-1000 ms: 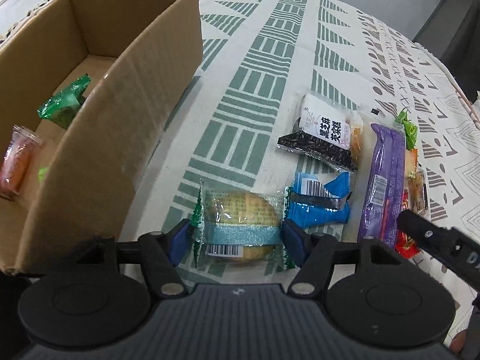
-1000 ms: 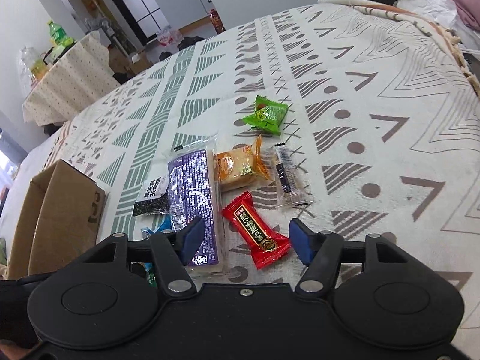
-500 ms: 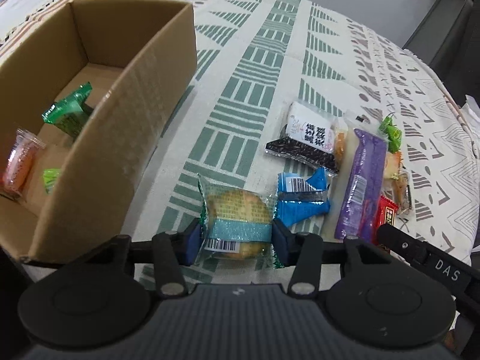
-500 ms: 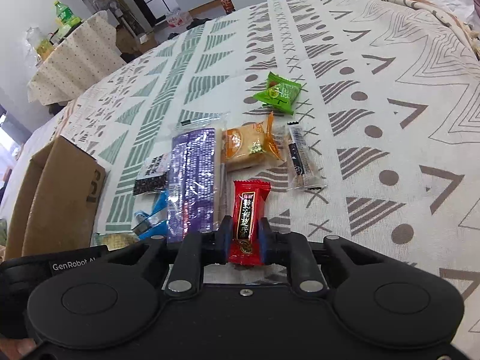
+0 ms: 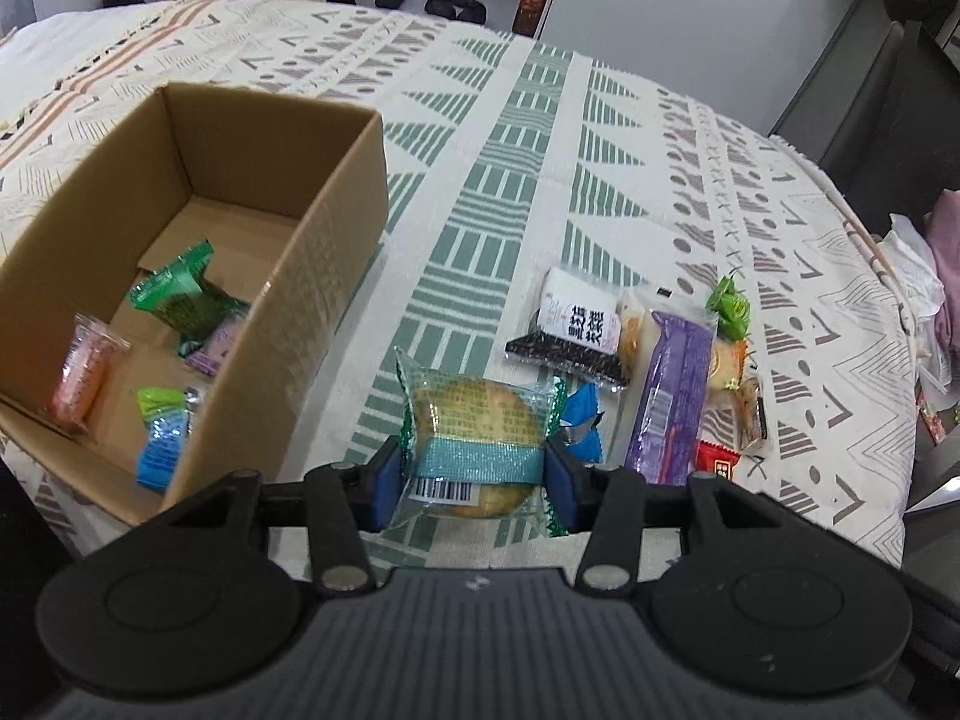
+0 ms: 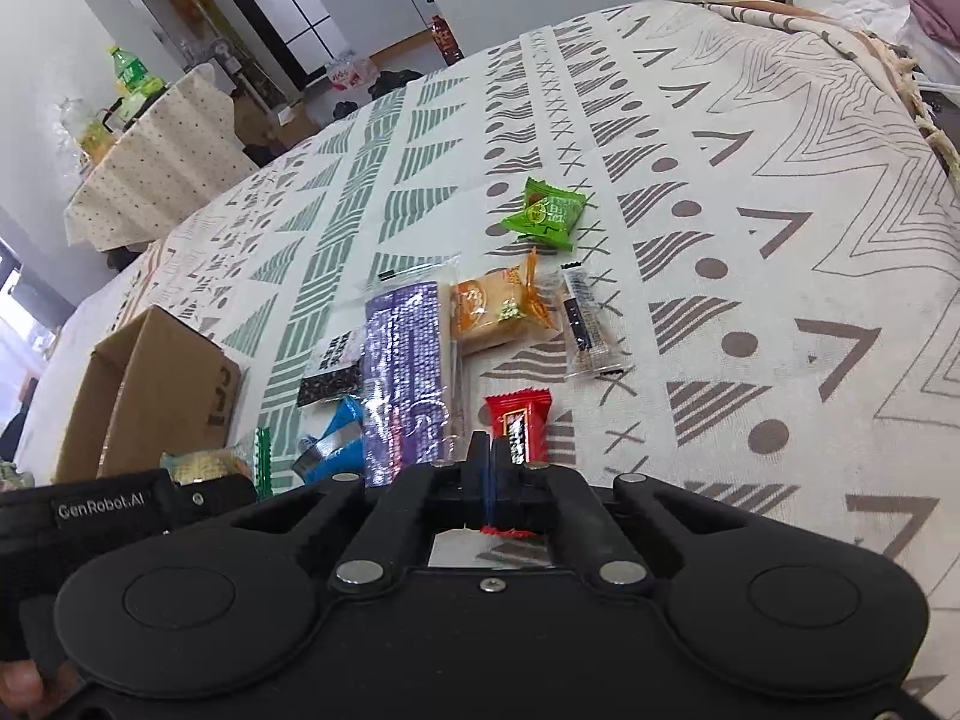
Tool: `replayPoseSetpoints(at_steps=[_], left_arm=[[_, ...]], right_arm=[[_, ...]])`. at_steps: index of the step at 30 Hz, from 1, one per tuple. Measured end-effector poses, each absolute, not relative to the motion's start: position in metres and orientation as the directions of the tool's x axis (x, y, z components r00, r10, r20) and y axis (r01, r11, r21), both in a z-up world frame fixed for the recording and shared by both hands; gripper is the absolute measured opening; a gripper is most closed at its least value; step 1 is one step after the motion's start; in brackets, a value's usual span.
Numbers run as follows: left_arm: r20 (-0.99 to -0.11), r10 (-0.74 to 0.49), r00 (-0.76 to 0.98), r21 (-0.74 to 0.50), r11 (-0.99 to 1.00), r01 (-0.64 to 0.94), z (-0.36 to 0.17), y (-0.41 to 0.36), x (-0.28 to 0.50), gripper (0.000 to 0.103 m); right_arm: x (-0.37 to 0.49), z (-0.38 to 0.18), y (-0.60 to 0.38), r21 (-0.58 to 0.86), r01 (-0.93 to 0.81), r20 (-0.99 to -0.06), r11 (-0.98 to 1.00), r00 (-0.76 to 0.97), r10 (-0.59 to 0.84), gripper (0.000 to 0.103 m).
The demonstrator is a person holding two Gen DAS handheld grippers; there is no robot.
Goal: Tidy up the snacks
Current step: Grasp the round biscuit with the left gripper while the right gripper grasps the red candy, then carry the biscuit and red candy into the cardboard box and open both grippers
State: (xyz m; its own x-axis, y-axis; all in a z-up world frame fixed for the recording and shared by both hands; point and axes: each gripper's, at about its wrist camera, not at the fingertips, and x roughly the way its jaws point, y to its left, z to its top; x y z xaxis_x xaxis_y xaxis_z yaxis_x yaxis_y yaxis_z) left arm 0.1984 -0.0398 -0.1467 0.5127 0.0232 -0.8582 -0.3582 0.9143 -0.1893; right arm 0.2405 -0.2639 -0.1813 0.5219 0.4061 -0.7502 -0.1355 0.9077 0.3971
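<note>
While both of my grips look set, the step in hand is, as I judge it, carrying two snacks over to the cardboard box. My left hand-held gripper has its blue pads pressed on the sides of the clear-wrapped round pastry, across its teal band, and the packet seems to sit clear of the patterned cloth. My right hand-held gripper is pressed together on the near end of the red candy packet, whose far end sticks up past the fingertips; whether the pads hold the sweet itself or only the crimped wrapper I cannot quite make out.

To do this well I would lift the left load above the box's near wall before swinging across, then let go low over the bare cardboard floor. The right grip is thin, so I would move it slowly and level, and keep the two tools apart, since they are close now.

The left wrist view shows the box interior: a green packet, an orange-pink one and a blue-and-green one already inside. The right wrist view shows only the box's outside, yet it gives the clearer look at what remains: the purple bar, the orange-wrapped cake, the slim clear stick and the light green candy.
</note>
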Motion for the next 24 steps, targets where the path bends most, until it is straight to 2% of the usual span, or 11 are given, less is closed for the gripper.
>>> replayPoseSetpoints(at_steps=[5,11,13,15,18,24], left_arm=[[-0.853,0.029,0.521,-0.197,0.906,-0.374,-0.144,-0.035,0.195,0.048],[-0.849,0.036,0.527,-0.195,0.906,-0.375,-0.143,-0.033,0.197,0.048],[-0.849,0.039,0.527,-0.192,0.907,-0.375,-0.144,-0.033,0.199,0.048],[-0.850,0.038,0.525,-0.192,0.907,-0.376,-0.146,-0.033,0.202,0.048],[-0.857,0.031,0.514,-0.195,0.905,-0.379,-0.152,-0.031,0.206,0.048],[-0.867,0.011,0.498,-0.202,0.906,-0.372,-0.162,-0.030,0.214,0.048]], right_arm=[[0.235,-0.182,-0.266,0.396,-0.120,-0.752,0.910,0.525,0.397,0.000],[0.236,-0.187,-0.270,0.412,-0.093,-0.759,0.906,0.515,0.398,0.029],[0.238,-0.189,-0.270,0.414,-0.092,-0.762,0.905,0.509,0.400,0.031],[0.241,-0.192,-0.269,0.414,-0.089,-0.766,0.906,0.503,0.400,0.041],[0.245,-0.195,-0.264,0.401,-0.105,-0.771,0.910,0.498,0.397,0.050],[0.256,-0.204,-0.252,0.355,-0.128,-0.794,0.926,0.481,0.371,0.050]])
